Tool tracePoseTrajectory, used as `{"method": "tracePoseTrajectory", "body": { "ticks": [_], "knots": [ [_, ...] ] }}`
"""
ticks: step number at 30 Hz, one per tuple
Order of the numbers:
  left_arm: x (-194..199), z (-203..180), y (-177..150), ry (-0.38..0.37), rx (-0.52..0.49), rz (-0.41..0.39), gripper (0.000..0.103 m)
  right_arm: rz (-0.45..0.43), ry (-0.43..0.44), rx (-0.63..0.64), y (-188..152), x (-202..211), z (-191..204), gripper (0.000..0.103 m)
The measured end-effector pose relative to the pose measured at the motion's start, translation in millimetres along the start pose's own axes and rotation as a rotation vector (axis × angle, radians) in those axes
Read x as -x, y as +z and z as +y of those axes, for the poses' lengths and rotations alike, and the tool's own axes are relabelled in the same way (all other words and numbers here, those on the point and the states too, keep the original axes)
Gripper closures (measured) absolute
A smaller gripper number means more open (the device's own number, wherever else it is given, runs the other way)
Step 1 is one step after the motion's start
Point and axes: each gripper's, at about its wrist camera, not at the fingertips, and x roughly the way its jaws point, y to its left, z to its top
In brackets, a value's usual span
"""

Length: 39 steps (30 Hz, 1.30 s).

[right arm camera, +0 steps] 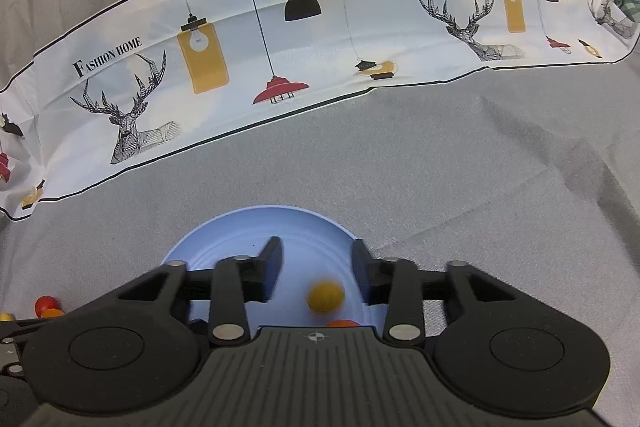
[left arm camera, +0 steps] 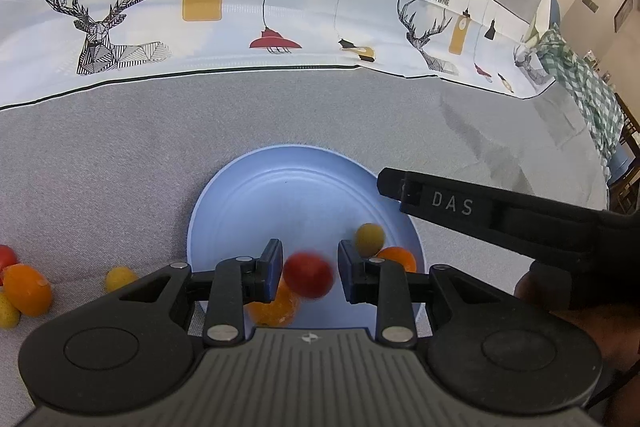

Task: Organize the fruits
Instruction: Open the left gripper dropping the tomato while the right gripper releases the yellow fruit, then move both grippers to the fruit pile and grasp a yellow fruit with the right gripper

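Firstly, left wrist view: left gripper [left arm camera: 308, 273], jaws apart, blurred red tomato [left arm camera: 309, 274] loose between them over blue plate [left arm camera: 280, 187]. Right wrist view: right gripper [right arm camera: 317, 277], jaws apart, yellow tomato [right arm camera: 325, 297] unclamped above the plate.

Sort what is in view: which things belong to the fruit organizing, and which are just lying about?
Job: blue plate, red fruit between the left gripper pads, yellow fruit below the open right gripper, loose fruits on the cloth.

Lying about: printed banner, checked cloth.
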Motion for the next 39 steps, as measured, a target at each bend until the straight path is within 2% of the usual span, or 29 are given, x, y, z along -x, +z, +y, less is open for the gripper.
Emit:
{"method": "tracePoseTrajectory", "body": {
  "ticks": [24, 39],
  "knots": [
    [10.0, 7.9, 3.5, 0.02, 0.008, -0.012, 0.07, -0.022, -0.024, 0.022, 2.9, 4.6, 9.1, 0.052],
    [31.1, 40.8, 9.8, 0.073, 0.056, -0.046, 0.07, -0.042, 0.005, 0.051, -0.1, 3.6, 42.1, 0.055]
  ]
}}
